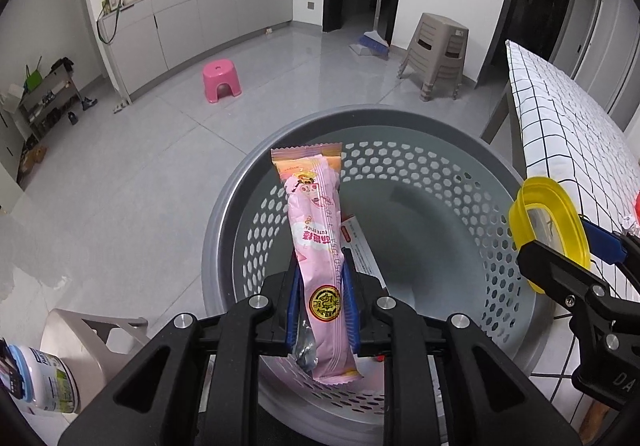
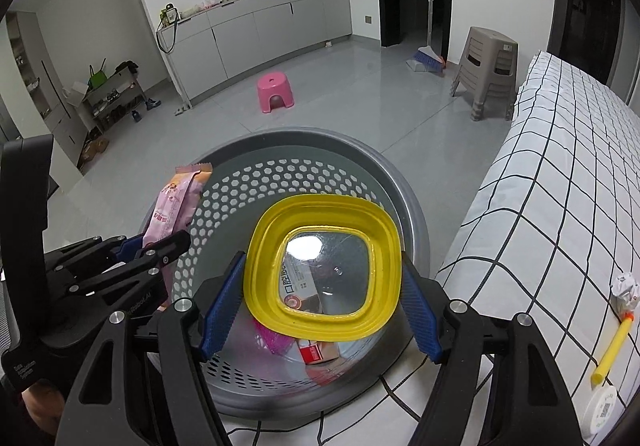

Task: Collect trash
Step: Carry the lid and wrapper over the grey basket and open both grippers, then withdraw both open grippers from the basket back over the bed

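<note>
I am working over the grey perforated bin (image 2: 360, 182), which is standing beside the checked desk (image 2: 560, 206), and I judge the job to be somewhere past its start but not near its end. Inside the bin some trash is already lying: a small carton (image 2: 316, 354) with red print and something pink beside it, seen partly through the lid's clear middle.

My right tongs (image 2: 322, 278) are gripping a yellow-rimmed lid (image 2: 324, 214) by its two sides, holding it flat above the bin's mouth. My left tongs (image 1: 320, 298) are pinching a pink snack wrapper (image 1: 316, 230) near its lower half, so that it is standing up over the bin's opening. Both pieces are hanging above the bin, not yet dropped, so letting them go looks like the step in hand.

On the desk more is waiting, as far as I can tell: a crumpled paper ball (image 2: 625, 288), a yellow foam dart (image 2: 612, 350) just below it, and a small white round cap (image 2: 602, 408) near the edge. Whether all of these count as trash, I cannot say.
</note>
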Demonstrator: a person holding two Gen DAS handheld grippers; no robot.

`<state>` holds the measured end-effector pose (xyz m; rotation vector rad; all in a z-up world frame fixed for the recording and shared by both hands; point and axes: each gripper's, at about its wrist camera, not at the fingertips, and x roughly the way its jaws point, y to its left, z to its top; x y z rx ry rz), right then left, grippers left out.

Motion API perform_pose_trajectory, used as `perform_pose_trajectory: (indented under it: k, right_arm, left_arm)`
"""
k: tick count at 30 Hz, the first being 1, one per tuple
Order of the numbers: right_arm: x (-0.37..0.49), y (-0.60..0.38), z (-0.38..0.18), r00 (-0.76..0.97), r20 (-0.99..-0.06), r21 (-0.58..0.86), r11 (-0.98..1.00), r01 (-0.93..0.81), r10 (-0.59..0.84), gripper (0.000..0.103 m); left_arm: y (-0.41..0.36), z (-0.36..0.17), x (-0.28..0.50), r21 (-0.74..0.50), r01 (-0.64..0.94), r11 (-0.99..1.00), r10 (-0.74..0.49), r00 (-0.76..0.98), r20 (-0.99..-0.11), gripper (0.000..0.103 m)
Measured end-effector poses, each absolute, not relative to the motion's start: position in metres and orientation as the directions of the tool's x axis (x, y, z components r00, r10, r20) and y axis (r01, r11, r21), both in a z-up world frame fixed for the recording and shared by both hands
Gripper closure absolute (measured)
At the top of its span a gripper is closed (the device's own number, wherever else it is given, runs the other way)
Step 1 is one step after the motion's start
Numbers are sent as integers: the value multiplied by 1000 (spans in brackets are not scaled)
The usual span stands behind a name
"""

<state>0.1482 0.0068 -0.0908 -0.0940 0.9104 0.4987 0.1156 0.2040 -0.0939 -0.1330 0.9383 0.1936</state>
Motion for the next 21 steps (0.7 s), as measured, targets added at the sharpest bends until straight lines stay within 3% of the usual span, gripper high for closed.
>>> perform_pose_trajectory:
  k: [3, 5, 6, 21]
  right_arm:
    - [149, 6, -92, 505, -777, 132, 882, -453, 375, 28]
    - [148, 6, -90, 513, -771, 129, 881, -455, 377, 26]
    - [147, 6, -90, 515, -770, 127, 881, -455, 377, 26]
    - [145, 4, -90, 520, -767, 126, 883, -453, 376, 26]
  left_arm:
    - [204, -94, 114, -26, -229, 973, 114, 575, -810, 67]
    - [205, -94, 111, -26, -238, 971, 120, 578, -807, 45]
    - [205, -93, 110, -25, -242, 970, 125, 584, -802, 43]
    - [209, -92, 107, -16, -250, 968, 135, 575, -807, 42]
